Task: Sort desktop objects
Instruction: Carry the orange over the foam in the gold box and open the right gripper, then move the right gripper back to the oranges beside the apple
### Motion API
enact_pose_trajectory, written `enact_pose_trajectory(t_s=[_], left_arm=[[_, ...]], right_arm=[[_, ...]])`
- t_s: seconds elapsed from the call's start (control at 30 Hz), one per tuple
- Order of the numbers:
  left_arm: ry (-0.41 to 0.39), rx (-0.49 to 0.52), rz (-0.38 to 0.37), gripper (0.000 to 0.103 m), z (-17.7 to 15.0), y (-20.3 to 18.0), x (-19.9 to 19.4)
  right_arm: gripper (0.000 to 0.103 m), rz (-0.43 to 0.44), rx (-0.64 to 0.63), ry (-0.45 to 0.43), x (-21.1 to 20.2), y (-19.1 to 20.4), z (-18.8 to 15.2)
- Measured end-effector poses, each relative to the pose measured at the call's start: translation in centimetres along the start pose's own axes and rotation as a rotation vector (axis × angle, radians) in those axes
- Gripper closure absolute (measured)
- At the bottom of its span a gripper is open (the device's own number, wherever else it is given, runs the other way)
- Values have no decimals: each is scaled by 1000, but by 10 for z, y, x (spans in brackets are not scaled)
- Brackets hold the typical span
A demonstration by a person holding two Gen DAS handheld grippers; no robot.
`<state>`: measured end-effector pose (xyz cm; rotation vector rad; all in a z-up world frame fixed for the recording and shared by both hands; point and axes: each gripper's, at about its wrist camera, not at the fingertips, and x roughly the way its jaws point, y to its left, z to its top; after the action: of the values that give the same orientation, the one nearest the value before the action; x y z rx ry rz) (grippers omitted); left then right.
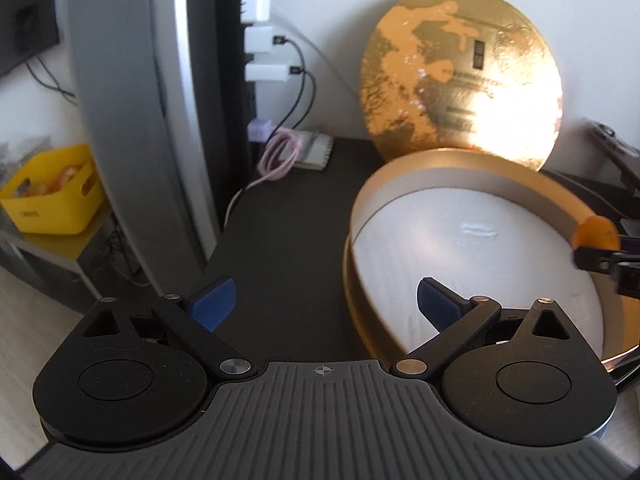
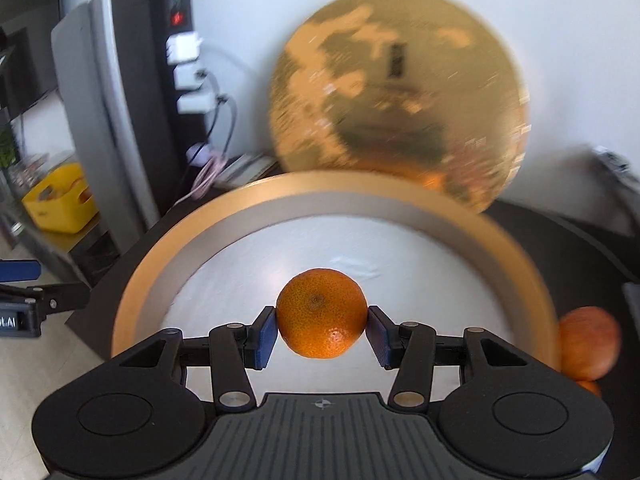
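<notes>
Gold, orange and blue on a dark counter (image 1: 288, 208)

The mandarin (image 2: 321, 313) is bright orange with fine dimples; the round box (image 2: 256, 216) has a gold rim and white lining; its lid (image 1: 460, 72) is mottled gold; the tong pads (image 2: 264, 336) are blue; the side basket (image 1: 52, 196) is yellow.

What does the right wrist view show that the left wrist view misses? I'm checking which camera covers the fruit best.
Only the right wrist view shows the whole mandarin clamped in the right gripper, plus a reddish fruit outside the round box's rim at the right edge. Only the left wrist view shows the left gripper from behind, open and empty, and a small spiral notebook near the wall. Both show the round box with its white lining, the gold lid leaning against the wall, the yellow bin and the plugged-in chargers.
</notes>
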<state>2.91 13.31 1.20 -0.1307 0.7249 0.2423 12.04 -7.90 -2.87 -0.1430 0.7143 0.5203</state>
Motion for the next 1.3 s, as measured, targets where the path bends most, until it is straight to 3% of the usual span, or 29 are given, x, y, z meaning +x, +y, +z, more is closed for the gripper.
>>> enact_pose_trajectory(t_s=[0.27,0.6,0.7,0.83,1.3], left_arm=[[60,-4,18,3,-10,18,17],[113,-21,-4,3,-16,24,34],[118,-19,-8,3,-17,23,36],[120,-11,-15,3,-18,19,34],[62,68,-29,3,-15,-19,9]], right_arm=[[55,53,-31,157,65,39,17],[54,41,-49,247,91,51,18],[53,36,-48,243,91,51,19],[41,22,-41,216,81,45,19],[40,5,83,2,-15,-6,-2]])
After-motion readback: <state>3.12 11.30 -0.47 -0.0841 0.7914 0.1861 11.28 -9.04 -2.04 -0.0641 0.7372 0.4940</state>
